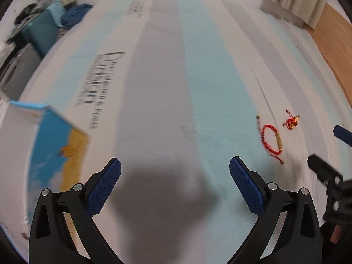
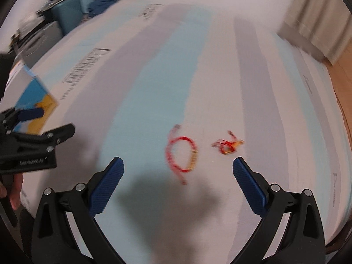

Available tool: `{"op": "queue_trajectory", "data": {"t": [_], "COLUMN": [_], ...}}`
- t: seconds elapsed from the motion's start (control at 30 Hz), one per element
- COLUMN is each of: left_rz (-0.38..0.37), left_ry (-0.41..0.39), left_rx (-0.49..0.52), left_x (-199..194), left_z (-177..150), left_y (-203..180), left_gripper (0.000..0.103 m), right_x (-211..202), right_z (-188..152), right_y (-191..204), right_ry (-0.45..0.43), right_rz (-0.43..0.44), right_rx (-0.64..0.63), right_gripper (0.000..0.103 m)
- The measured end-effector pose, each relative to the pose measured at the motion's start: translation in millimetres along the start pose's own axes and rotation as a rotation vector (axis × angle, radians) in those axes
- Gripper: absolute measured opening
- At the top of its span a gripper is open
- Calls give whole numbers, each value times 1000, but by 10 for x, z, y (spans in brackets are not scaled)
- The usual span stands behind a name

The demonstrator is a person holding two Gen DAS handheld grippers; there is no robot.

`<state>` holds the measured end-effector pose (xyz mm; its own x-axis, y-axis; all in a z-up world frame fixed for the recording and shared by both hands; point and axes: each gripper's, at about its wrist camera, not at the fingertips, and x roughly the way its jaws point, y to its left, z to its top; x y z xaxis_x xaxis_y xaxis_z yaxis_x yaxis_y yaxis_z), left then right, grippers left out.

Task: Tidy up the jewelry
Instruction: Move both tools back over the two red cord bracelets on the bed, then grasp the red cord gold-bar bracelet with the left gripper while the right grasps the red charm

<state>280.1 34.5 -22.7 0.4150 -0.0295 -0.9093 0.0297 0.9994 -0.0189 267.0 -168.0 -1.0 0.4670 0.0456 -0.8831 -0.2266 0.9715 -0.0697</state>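
A red cord bracelet [image 2: 181,154] with a gold tube bead lies flat on the striped surface [image 2: 253,70], a smaller tangled red bracelet [image 2: 227,145] just to its right. We see the right gripper [image 2: 178,167] hovering over the first one, jaws spread wide and empty. The left gripper [image 1: 175,169] hangs well to the left — jaws spread too. Only its view shows the blue-and-yellow box [image 1: 55,136] closely. Printed lettering on the surface is too blurred to read.

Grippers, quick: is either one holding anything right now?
Left gripper: open, holding nothing.
Right gripper: open, holding nothing.
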Motion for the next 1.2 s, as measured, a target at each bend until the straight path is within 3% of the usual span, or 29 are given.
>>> {"op": "queue_trajectory", "data": {"t": [0.27, 0.5, 0.87, 0.97, 1.03, 1.07, 1.2], "left_rz": [-45, -55, -54, -53, -58, -60, -86], "left_ry": [33, 48, 70, 74, 70, 70, 91], "left_rx": [90, 167, 190, 186, 193, 199, 217], "left_x": [467, 790, 1159, 1215, 1205, 1198, 1144], "left_z": [145, 156, 198, 170, 152, 152, 161], "left_y": [-595, -979, -1245, -1259, -1265, -1274, -1306], "left_gripper": [97, 96, 96, 93, 85, 81, 50], "right_x": [544, 975, 1399, 1421, 1402, 1392, 1347], "right_z": [-30, 33, -2, -34, -57, -62, -50], "right_y": [-644, -950, -1301, -1299, -1300, -1295, -1256], "right_ry": [71, 123, 181, 183, 174, 172, 167], "right_rz": [-31, 5, 65, 65, 64, 63, 62], "right_rx": [120, 203, 316, 316, 306, 299, 285], "right_gripper": [95, 95, 58, 42, 27, 25, 19]}}
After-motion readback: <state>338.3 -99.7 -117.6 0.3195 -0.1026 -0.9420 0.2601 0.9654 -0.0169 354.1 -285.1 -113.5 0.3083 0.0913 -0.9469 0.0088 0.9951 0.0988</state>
